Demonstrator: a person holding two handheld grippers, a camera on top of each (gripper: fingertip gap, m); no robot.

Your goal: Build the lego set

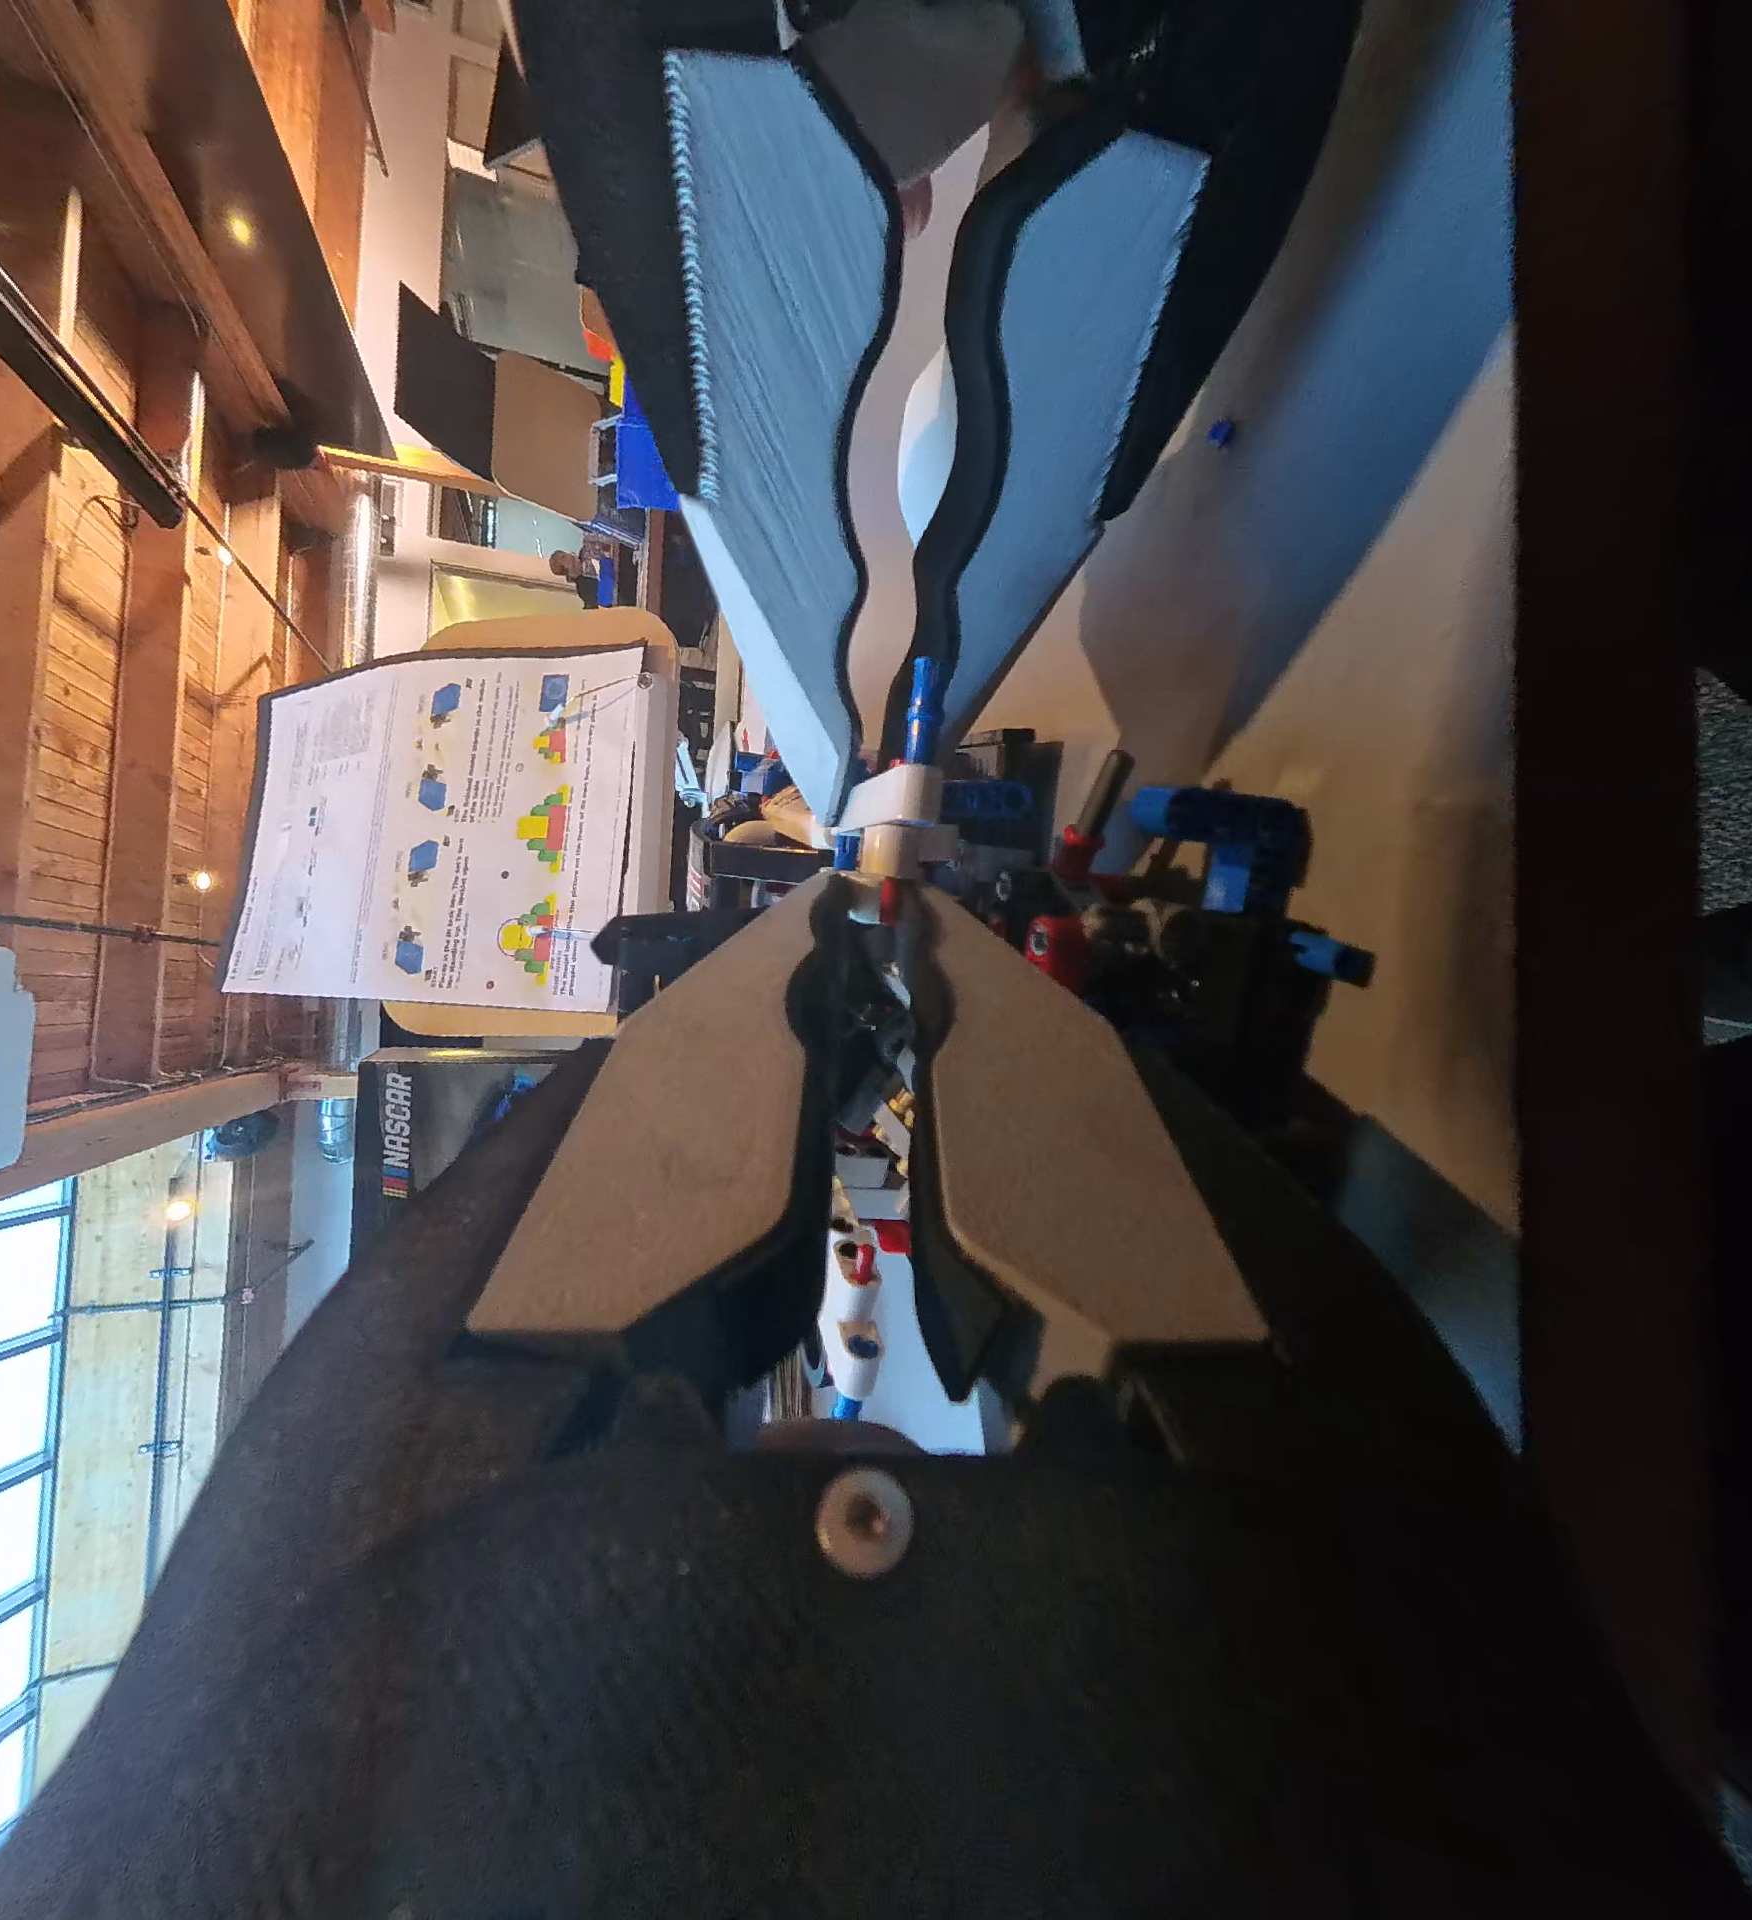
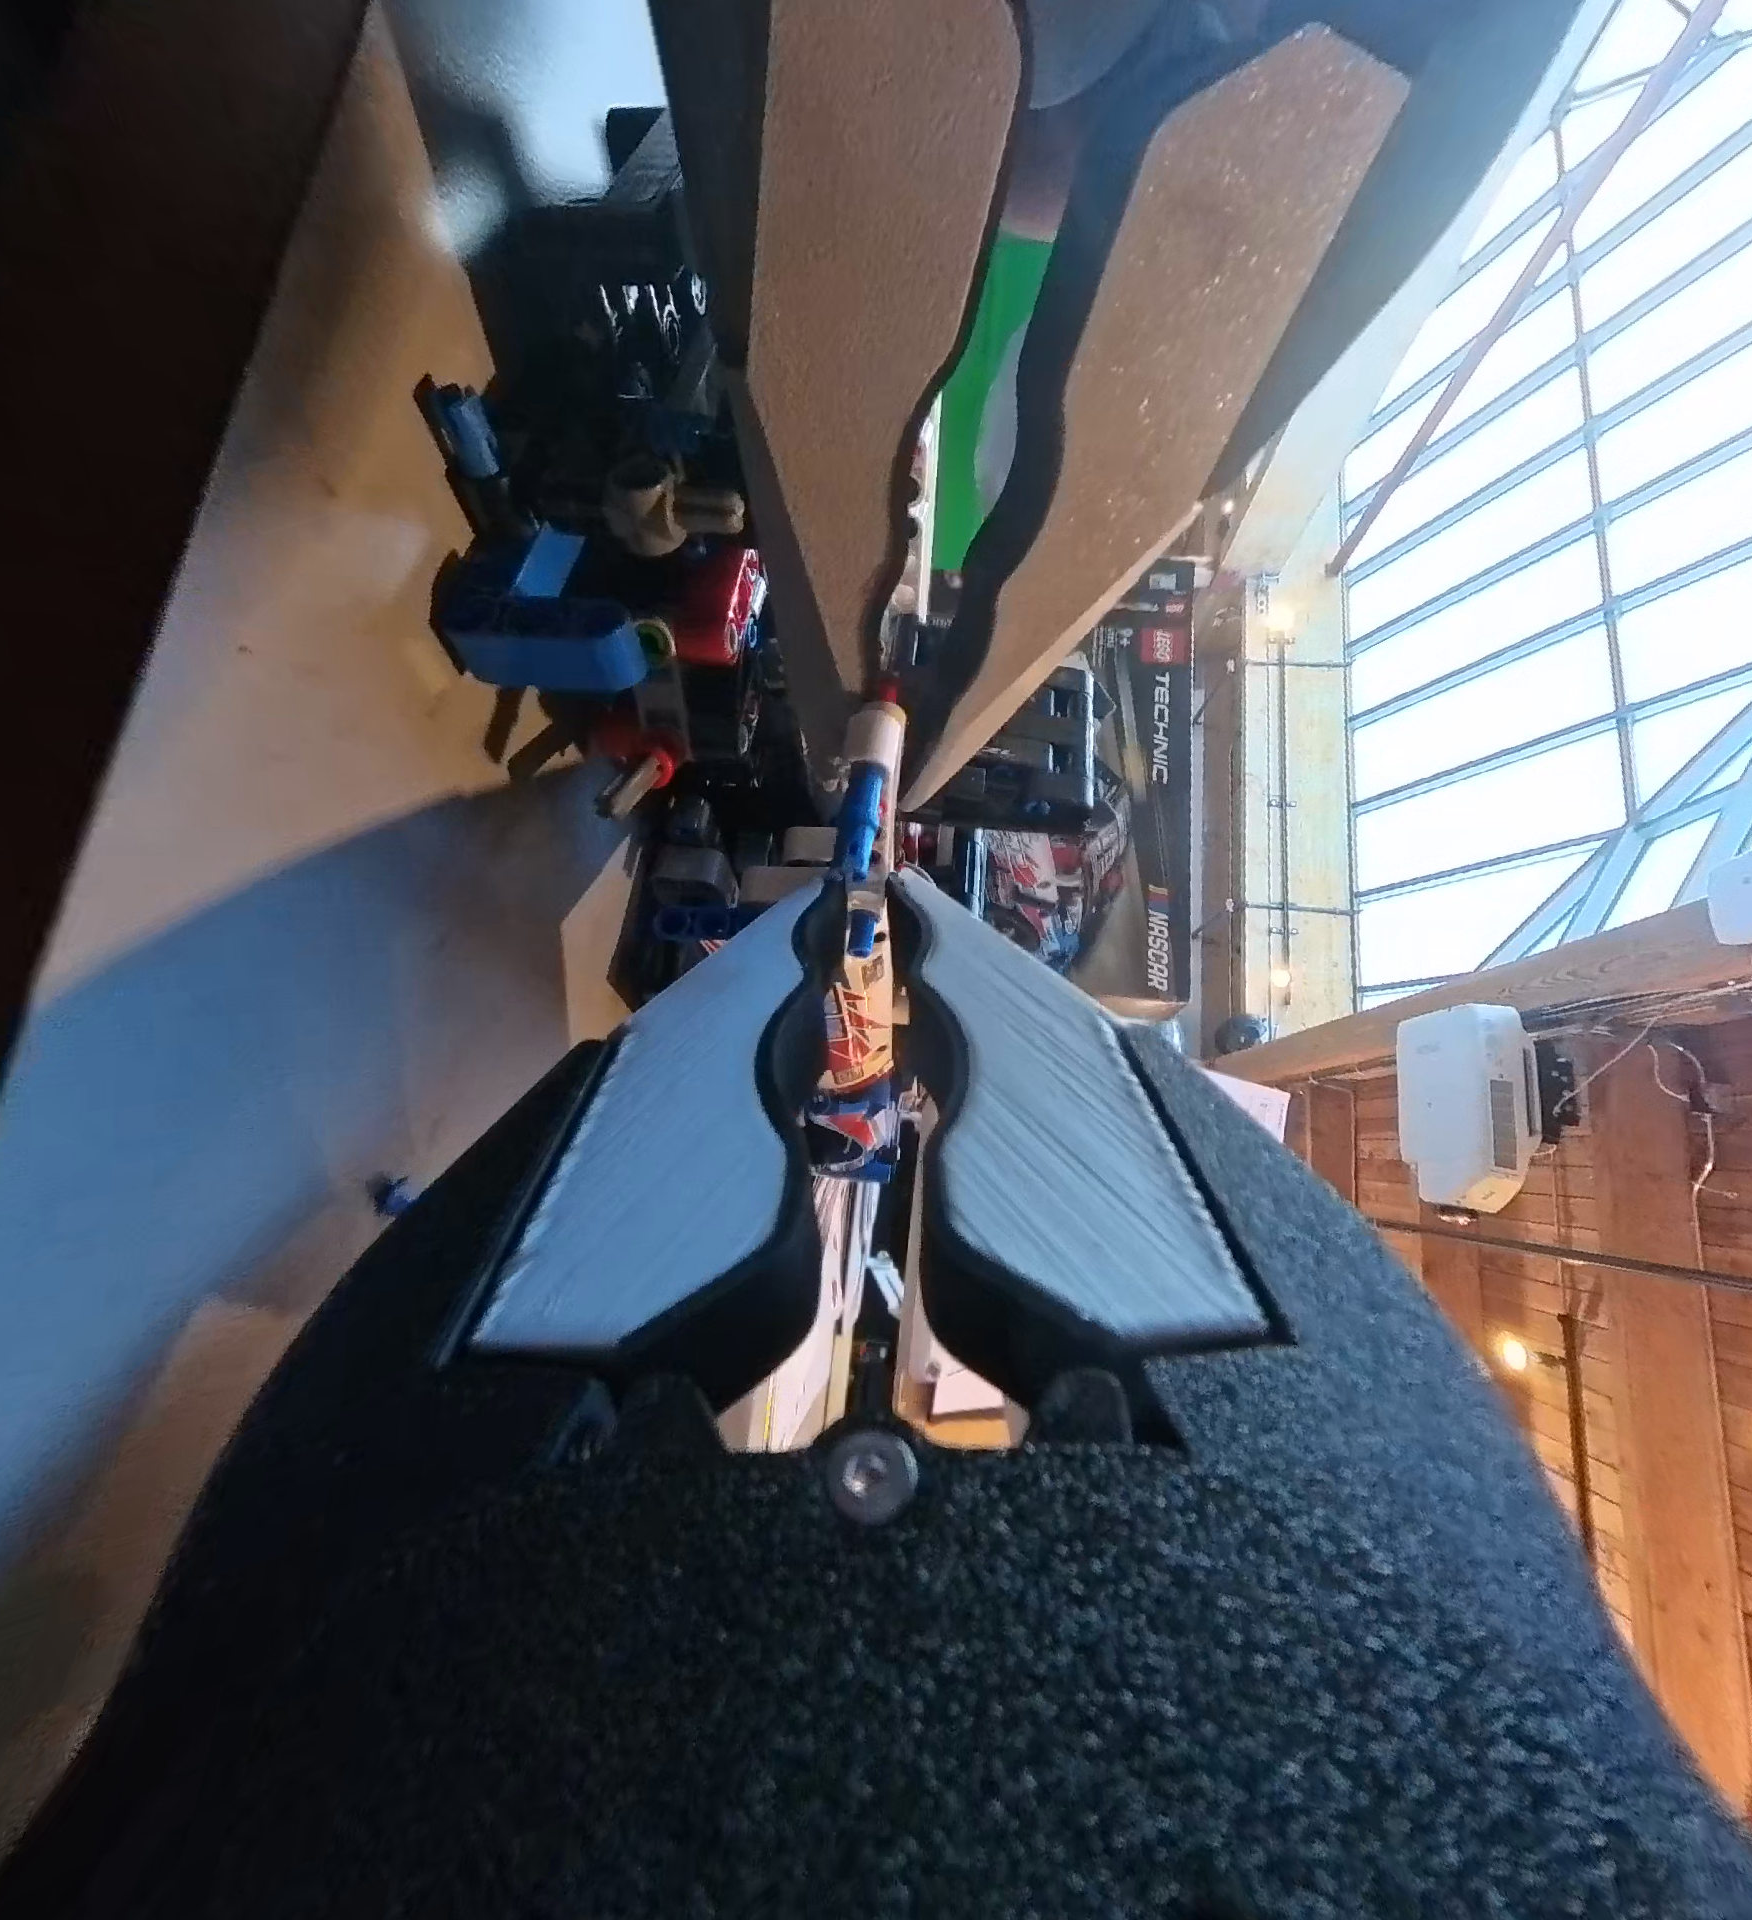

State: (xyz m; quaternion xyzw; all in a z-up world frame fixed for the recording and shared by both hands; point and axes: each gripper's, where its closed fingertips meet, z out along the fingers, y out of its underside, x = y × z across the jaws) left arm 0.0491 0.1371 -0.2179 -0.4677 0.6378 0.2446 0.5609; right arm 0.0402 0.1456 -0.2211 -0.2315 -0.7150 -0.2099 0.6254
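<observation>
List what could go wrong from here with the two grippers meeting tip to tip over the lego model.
1. The right gripper pinches the blue pin only at its tips; off-axis pushing could flick it loose.
2. The left gripper holds the white connector just as narrowly, so it may twist.
3. A dropped part would likely fall into the half-built model on the table, where it is hard to find.
</observation>
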